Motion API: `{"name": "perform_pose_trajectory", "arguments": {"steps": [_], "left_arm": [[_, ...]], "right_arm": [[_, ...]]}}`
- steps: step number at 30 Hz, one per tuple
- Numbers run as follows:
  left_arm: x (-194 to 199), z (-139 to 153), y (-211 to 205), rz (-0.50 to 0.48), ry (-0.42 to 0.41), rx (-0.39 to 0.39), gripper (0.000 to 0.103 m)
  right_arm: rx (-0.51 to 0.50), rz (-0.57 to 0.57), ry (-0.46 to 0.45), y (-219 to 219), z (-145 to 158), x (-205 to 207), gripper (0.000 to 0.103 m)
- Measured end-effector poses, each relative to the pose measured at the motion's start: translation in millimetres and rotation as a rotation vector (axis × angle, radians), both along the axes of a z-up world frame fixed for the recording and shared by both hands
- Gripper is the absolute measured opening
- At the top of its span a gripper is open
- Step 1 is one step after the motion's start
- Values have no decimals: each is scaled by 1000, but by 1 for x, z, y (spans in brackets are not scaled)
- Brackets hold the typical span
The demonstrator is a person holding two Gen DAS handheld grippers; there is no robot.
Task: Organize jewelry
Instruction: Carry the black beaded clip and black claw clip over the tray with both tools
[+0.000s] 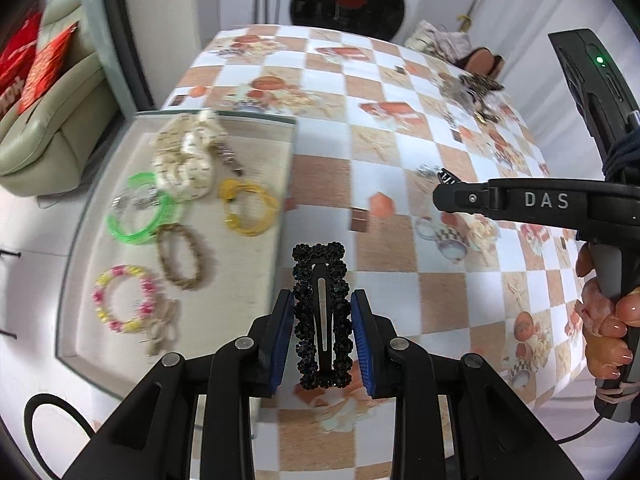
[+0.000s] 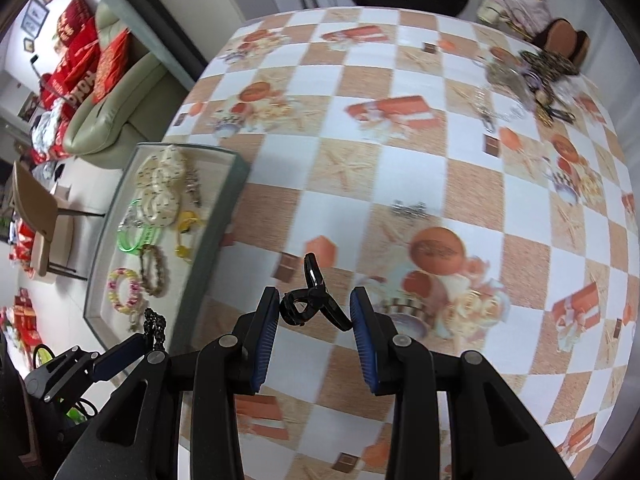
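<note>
Mid-carry: left tool clamped on black beaded clip, right tool clamped on small black claw clip; next, prob. both to tray at frame left.

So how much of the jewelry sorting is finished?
Roughly halfway, I'd guess. Several bracelets and a scrunchie already lie in the tray. The left gripper holds a black beaded hair clip, the right gripper a black claw clip. A pile and a silver piece remain on the table.
</note>
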State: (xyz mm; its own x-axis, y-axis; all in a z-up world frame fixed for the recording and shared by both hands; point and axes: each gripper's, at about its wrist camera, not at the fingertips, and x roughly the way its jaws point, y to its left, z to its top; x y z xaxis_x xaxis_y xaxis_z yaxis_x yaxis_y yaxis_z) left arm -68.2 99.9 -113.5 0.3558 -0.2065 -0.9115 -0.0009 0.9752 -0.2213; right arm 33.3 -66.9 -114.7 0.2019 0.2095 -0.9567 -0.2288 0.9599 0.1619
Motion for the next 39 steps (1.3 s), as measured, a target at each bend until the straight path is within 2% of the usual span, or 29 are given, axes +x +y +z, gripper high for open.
{"name": "perform_pose_trajectory", "arguments": {"steps": [19, 27, 39], "left_arm": [[-34, -8, 100, 214, 40, 50, 34], [-38, -20, 121, 254, 56, 68, 34], [-36, -31, 129, 268, 57, 75, 34]], "right_arm": [[58, 173, 2, 102, 18, -11, 40], [53, 224, 17, 127, 14, -19, 40], [43, 265, 22, 143, 6, -20, 40]]}}
